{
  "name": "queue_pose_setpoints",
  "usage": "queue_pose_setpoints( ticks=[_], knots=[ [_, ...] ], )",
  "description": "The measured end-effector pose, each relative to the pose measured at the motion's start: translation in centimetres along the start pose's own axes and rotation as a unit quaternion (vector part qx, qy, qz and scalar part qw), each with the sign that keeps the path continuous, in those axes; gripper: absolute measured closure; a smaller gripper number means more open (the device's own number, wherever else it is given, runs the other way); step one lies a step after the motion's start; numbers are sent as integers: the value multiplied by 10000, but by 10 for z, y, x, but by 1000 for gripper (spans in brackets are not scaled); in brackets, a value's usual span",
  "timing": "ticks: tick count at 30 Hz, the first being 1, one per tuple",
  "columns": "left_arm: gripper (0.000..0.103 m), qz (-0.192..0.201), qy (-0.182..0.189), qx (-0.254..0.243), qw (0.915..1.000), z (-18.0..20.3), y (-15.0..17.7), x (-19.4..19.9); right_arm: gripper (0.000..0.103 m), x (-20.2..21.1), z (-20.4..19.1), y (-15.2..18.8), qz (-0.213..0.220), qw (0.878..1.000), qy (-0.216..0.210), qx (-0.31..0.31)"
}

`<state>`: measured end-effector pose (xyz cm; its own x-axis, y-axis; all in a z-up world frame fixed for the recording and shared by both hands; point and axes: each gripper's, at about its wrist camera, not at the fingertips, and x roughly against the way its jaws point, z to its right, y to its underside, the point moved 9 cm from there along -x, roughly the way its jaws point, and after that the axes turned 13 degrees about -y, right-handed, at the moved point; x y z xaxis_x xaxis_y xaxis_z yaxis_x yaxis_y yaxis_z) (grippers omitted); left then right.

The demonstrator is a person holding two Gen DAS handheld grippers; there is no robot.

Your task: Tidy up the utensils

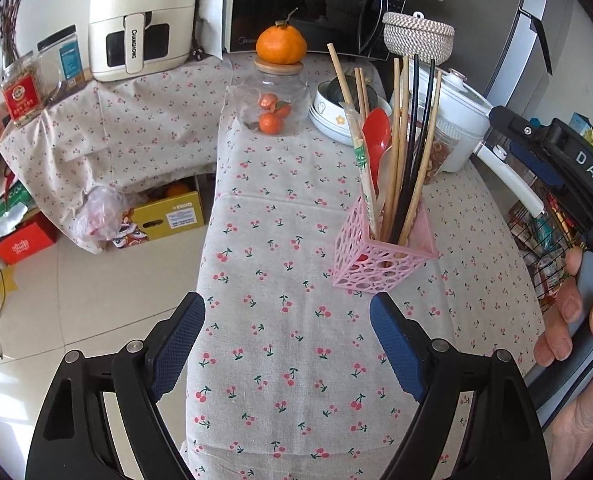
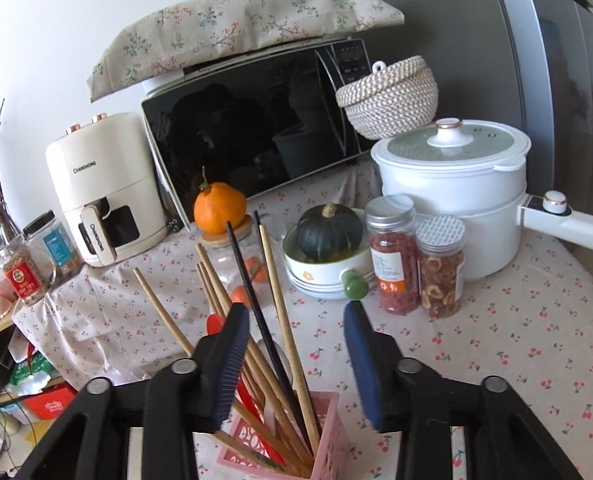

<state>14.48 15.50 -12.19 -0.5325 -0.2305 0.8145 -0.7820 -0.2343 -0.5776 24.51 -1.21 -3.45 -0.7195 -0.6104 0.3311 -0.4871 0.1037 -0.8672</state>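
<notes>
Both jaw pairs stand apart and empty, the right gripper [image 2: 296, 364] just above the pink holder [image 1: 380, 260] on the tablecloth [image 1: 280, 360], whose light, stiff, smooth-looking chopsticks [image 1: 400, 152] look best pinched near their upper ends.

We see a cherry-print cloth [image 1: 296, 360] over the table. At the back stand an air fryer [image 1: 142, 20] and a microwave [image 1: 308, 4], with a woven basket [image 2: 388, 98] beside a white pot [image 2: 452, 196]. An orange [image 1: 281, 45] sits on a glass jar [image 1: 272, 104]. A squash [image 2: 328, 232] rests in stacked bowls [image 2: 320, 276], next to two spice jars [image 2: 416, 256].
</notes>
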Motion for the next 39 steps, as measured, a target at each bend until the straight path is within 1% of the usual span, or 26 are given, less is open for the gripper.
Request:
queue_pose_setpoints(
  ticks=[3, 5, 6, 8, 10, 12, 13, 14, 15, 18, 20, 24, 29, 31, 34, 37, 39],
  knots=[
    [16, -20, -27, -32, 10000, 7, 2, 5, 47, 22, 5, -11, 98, 9998, -84, -126],
    [13, -9, -20, -68, 10000, 14, 4, 10, 35, 41, 10, -16, 152, 9997, -88, -171],
    [12, 29, -25, -100, 9999, 18, 4, 14, 31, 51, 12, -19, 168, 9997, -54, -173],
    [6, 147, -116, -180, 9997, 26, 5, 22, 20, 72, 18, -21, 169, 9998, 43, -131],
    [1, 287, -273, -241, 9989, 32, 6, 31, 16, 92, 25, -21, 86, 9994, 327, -7],
    [0, 369, -497, -303, 9976, 35, 8, 39, 11, 111, 34, -19, -22, 9977, 670, 87],
    [0, 365, -582, -354, 9970, 39, 10, 43, 6, 120, 38, -18, -65, 9969, 780, 103],
    [0, 345, -605, -411, 9967, 43, 12, 46, 2, 128, 41, -16, -110, 9962, 854, 113],
    [0, 316, -602, -431, 9968, 46, 16, 50, 0, 136, 43, -14, -161, 9958, 897, 129],
    [0, 214, -515, -335, 9979, 56, 28, 61, 0, 156, 51, -2, -390, 9936, 1036, 211],
    [0, 218, -438, -299, 9984, 63, 35, 69, 0, 169, 56, 7, -472, 9923, 1119, 222],
    [0, 355, -414, -391, 9977, 74, 45, 84, 0, 192, 70, 26, -774, 9873, 1379, 126],
    [0, 550, -451, -642, 9954, 80, 57, 96, 0, 214, 71, 43, -822, 9869, 1381, 131],
    [0, 622, -500, -664, 9946, 78, 59, 99, 0, 217, 68, 48, -847, 9865, 1388, 211],
    [0, 738, -631, -535, 9938, 69, 58, 104, 0, 214, 62, 55, -953, 9853, 1362, 395],
    [0, 817, -628, -407, 9938, 62, 56, 110, 0, 210, 58, 61, -1070, 9819, 1438, 607],
    [0, 886, -604, -337, 9937, 59, 55, 114, 0, 208, 58, 64, -1126, 9814, 1429, 615]
  ],
)
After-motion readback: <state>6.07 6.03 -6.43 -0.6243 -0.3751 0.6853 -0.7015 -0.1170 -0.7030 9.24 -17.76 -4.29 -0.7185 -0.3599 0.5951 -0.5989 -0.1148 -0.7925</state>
